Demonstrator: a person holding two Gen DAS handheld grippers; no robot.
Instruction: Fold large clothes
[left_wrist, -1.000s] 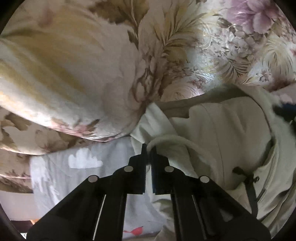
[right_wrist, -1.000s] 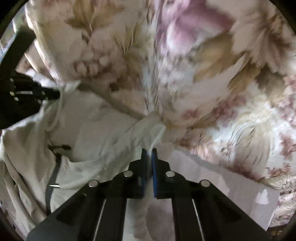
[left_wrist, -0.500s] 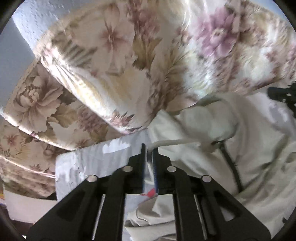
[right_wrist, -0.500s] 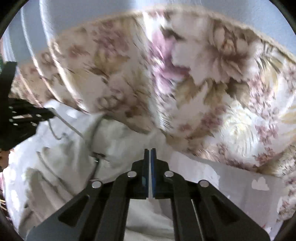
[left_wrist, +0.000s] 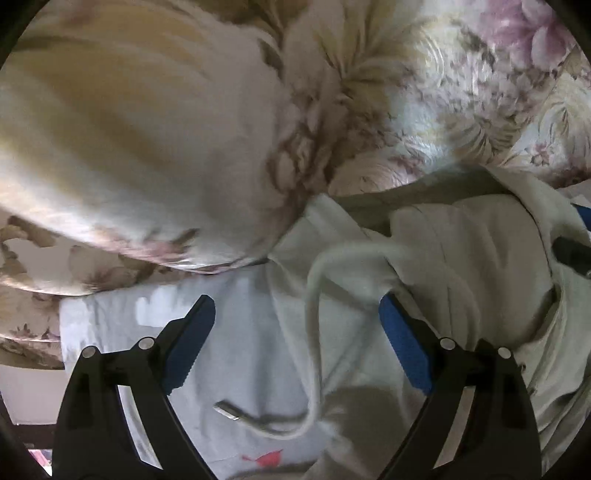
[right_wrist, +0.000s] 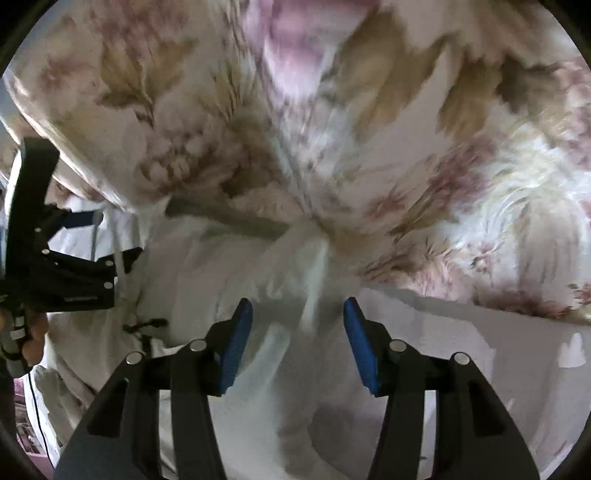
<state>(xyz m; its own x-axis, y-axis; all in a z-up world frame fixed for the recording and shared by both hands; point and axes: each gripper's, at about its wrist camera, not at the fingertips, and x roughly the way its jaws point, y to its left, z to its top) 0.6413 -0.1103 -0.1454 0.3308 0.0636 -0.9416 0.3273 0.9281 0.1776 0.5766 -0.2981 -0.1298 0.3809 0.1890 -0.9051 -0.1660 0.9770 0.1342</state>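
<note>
having just been opening, both tongs (left_wrist: 297, 308) (right_wrist: 298, 314) straddle the cream garment (left_wrist: 461, 266) ungripped.

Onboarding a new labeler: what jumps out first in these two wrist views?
The big floral quilt fills the top of both views, bunched above a cream drawstring garment lying on the pale sheet. The left gripper stands wide open over the garment's white cord, nothing pinched. The right gripper has just been opening, a fold of the garment between its blue pads but not pressed.
</note>
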